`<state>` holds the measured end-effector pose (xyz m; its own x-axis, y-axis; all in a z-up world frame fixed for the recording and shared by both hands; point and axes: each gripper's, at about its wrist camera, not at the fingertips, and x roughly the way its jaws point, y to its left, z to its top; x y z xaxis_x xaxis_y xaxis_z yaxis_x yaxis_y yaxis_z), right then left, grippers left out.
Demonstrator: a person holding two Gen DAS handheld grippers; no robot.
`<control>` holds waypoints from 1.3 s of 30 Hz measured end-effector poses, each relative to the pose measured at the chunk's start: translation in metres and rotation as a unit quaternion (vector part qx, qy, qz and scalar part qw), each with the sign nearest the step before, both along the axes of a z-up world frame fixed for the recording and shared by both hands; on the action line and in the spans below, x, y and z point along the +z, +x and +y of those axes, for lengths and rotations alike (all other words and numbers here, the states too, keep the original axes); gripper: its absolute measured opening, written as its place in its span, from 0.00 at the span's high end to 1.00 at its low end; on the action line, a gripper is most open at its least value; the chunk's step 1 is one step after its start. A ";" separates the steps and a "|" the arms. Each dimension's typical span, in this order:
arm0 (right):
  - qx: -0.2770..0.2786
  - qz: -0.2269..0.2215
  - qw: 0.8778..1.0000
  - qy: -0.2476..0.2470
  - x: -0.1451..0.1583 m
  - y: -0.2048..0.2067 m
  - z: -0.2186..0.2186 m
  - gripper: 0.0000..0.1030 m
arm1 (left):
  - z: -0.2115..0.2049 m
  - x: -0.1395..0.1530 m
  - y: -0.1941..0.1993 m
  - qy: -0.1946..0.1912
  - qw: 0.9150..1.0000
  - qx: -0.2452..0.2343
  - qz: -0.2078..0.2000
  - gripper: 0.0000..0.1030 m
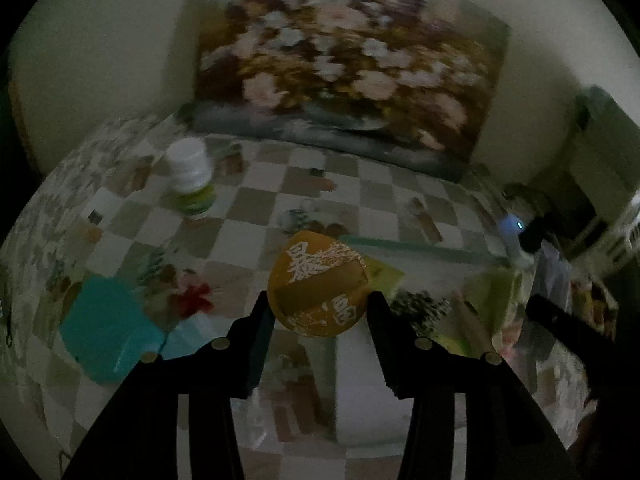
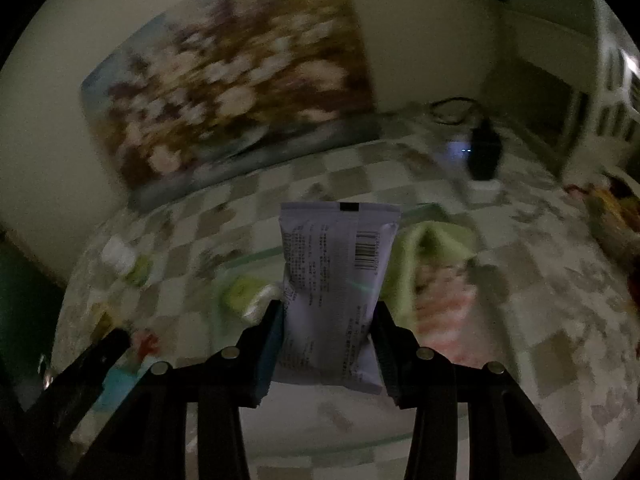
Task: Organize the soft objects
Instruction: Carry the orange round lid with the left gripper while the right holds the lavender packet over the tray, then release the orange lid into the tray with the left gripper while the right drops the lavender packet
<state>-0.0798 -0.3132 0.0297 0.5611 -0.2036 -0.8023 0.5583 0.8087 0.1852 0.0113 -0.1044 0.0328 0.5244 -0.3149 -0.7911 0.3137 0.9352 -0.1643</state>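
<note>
Left gripper (image 1: pixel 318 312) clenched on an orange pouch (image 1: pixel 318 284), right gripper (image 2: pixel 328 320) clenched on a white packet (image 2: pixel 336 292), both held above the checked tablecloth (image 1: pixel 256 208); risk: soft, yielding contents may let either slip free.

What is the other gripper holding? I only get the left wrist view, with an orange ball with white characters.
Observer: The right gripper is shut on a pale packet, held upright between its pads.
Operator: Any markings on the packet?
Observer: Yes, a barcode and small printed text face the right wrist camera.
Operator: What lies behind it?
Observer: A light green cloth lies crumpled on the checked tablecloth, just right of the packet in that view.
Operator: Can that camera see my ball?
Observer: No, only a dark part of the left gripper shows at its lower left edge.
</note>
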 end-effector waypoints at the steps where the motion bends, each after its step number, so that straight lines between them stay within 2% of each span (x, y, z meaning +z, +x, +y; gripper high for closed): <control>1: -0.016 0.003 1.000 -0.001 -0.001 -0.004 -0.008 0.55 | -0.005 0.000 -0.004 0.003 1.000 -0.010 0.000 0.53; 7: -0.090 0.020 0.996 0.014 -0.012 -0.028 -0.050 0.55 | -0.033 -0.017 -0.018 0.010 0.997 -0.066 0.039 0.53; 12: -0.119 0.038 0.992 0.030 -0.027 -0.041 -0.069 0.55 | -0.050 -0.036 -0.023 0.027 0.993 -0.092 0.069 0.53; 19: -0.112 0.090 0.987 0.074 -0.067 -0.032 -0.075 0.55 | -0.061 -0.064 -0.022 0.039 0.987 -0.104 0.117 0.52; 25: -0.083 0.107 0.985 0.105 -0.085 -0.025 -0.069 0.55 | -0.066 -0.080 -0.022 0.053 0.983 -0.108 0.139 0.52; 32: -0.074 0.123 0.983 0.113 -0.097 -0.024 -0.065 0.55 | -0.066 -0.089 -0.020 0.058 0.980 -0.107 0.156 0.52; 39: -0.074 0.125 0.984 0.103 -0.093 -0.024 -0.064 0.52 | -0.062 -0.092 -0.016 0.048 0.978 -0.097 0.177 0.51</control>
<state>-0.1042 -0.3773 -0.0634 0.3168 -0.0876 -0.9445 0.7166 0.6745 0.1778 -0.0052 -0.1660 -0.0593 0.1497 -0.2965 -0.9432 0.4263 0.8801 -0.2090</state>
